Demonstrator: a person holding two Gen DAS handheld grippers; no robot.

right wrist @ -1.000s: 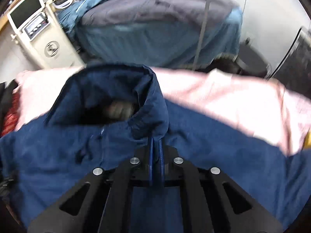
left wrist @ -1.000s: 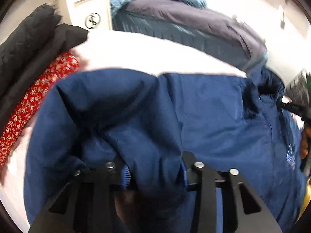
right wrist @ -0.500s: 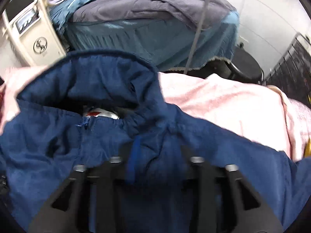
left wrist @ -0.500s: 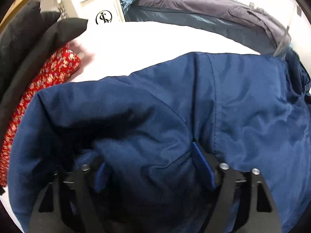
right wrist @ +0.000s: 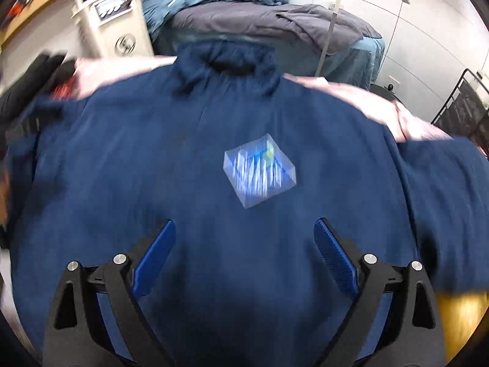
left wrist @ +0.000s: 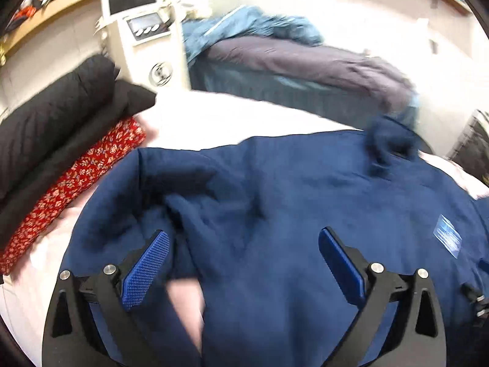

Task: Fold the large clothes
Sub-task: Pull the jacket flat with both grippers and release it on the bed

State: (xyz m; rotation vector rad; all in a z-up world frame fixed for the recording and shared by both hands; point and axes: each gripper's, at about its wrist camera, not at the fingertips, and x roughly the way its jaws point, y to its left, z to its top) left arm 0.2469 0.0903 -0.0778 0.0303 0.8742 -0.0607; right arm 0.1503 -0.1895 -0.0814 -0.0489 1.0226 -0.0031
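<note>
A: Left to right, please. What's at the far left?

B: At nine o'clock in the left wrist view, a black padded garment (left wrist: 55, 113) folded, with a red floral cloth (left wrist: 73, 189) lying against its near edge. Both rest on the pale pink sheet (left wrist: 220, 119).

A: And the jacket?

B: The navy jacket (left wrist: 290, 214) is spread flat over that sheet, filling the centre. Collar (right wrist: 229, 58) at twelve o'clock in the right wrist view, a blurred pale logo patch (right wrist: 259, 174) just right of centre on the chest.

A: The tools?

B: Left gripper (left wrist: 244, 263) has its jaws opening, already wide, blue pads clear of the cloth; a rumpled fold lies under the gap, nothing pinched. Right gripper (right wrist: 244, 257) likewise: jaws opening, wide, over smooth jacket fabric, not gripping.

A: Any bins or baskets?

B: None I can make out. Beyond the sheet, at eleven o'clock, a cream machine with a screen (left wrist: 140, 30); at one o'clock a bed with a grey blanket (right wrist: 269, 21) and bunched teal bedding on top. The frames are motion-blurred.
</note>
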